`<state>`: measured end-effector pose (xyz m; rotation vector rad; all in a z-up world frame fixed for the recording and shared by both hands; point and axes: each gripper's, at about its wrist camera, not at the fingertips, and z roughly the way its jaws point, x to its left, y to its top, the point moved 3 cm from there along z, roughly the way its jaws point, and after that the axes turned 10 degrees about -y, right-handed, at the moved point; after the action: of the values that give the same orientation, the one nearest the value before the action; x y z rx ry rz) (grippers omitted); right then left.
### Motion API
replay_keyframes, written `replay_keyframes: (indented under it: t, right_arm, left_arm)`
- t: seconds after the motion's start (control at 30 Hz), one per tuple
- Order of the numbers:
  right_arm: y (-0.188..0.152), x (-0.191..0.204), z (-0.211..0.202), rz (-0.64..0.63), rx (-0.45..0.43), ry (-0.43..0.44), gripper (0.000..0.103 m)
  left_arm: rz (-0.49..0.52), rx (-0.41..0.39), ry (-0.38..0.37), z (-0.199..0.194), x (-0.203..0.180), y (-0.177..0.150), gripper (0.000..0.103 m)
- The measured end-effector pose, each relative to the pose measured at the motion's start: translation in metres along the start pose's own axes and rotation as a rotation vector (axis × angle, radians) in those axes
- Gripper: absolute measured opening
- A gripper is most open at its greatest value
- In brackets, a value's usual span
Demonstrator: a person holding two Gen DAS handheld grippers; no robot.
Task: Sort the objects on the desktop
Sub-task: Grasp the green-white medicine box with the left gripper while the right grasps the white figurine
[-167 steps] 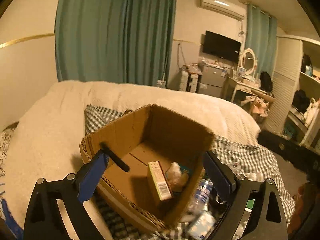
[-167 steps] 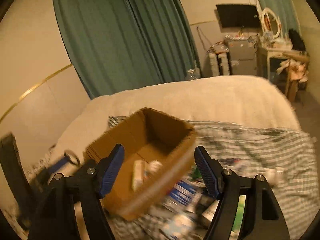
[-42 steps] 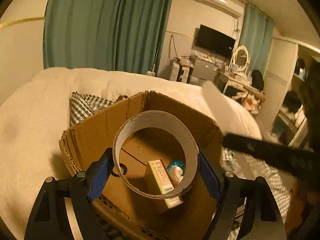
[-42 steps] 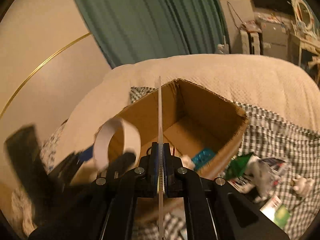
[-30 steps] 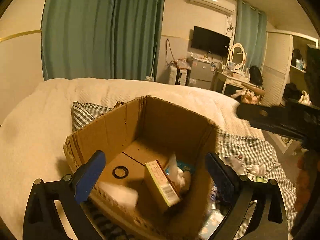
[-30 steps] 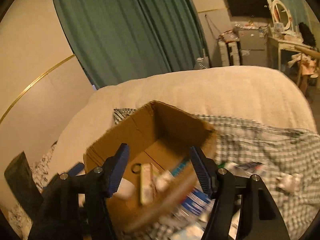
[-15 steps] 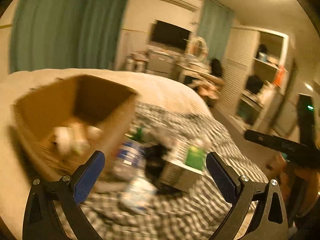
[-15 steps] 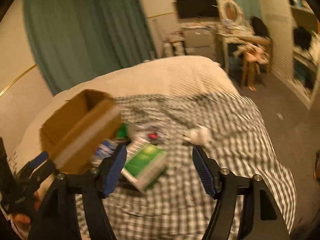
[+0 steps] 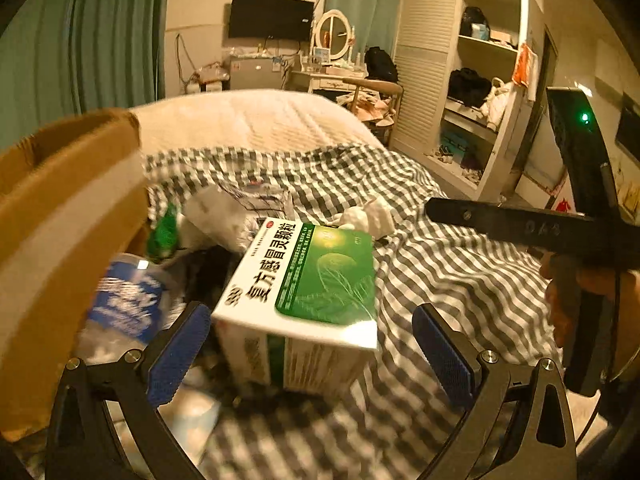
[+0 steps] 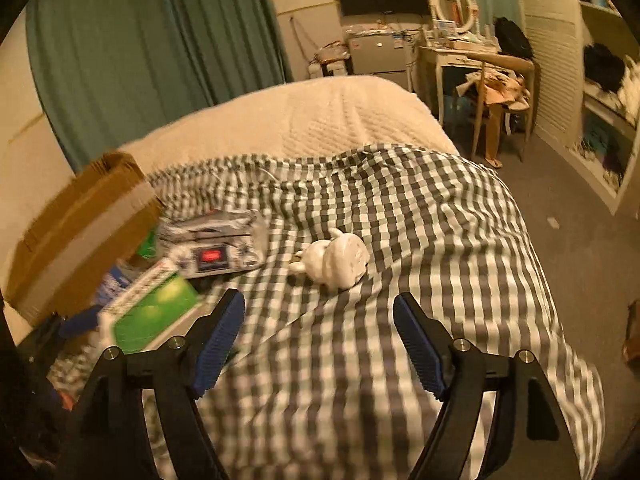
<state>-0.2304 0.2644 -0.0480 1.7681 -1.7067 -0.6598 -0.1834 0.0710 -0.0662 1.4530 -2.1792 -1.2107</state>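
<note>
The left gripper (image 9: 310, 342) was spread wide, the green box (image 9: 304, 276) lying at 12 o'clock just ahead. The right gripper (image 10: 318, 340) also gaped empty, the white figurine (image 10: 334, 260) at 12 o'clock.

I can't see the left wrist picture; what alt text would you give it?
A green and white medicine box sits on a checked cloth between the spread blue pads of the open left tool. A cardboard box stands to its left with a blurred blue-labelled bottle beside it; the right tool reaches in from the right.
</note>
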Motion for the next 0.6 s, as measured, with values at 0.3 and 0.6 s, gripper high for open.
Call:
replay_keyframes:
  t: [0.3, 0.6]
  right_arm:
    - [0.014, 0.005, 0.087, -0.003, 0.062, -0.012, 0.077]
    - [0.009, 0.008, 0.121, 0.051, 0.114, 0.02, 0.067]
  left_arm:
    - [-0.032, -0.018, 0.083, 0.027, 0.007, 0.007, 0.085]
    - [-0.136, -0.136, 0.1, -0.018, 0.026, 0.041, 0.085]
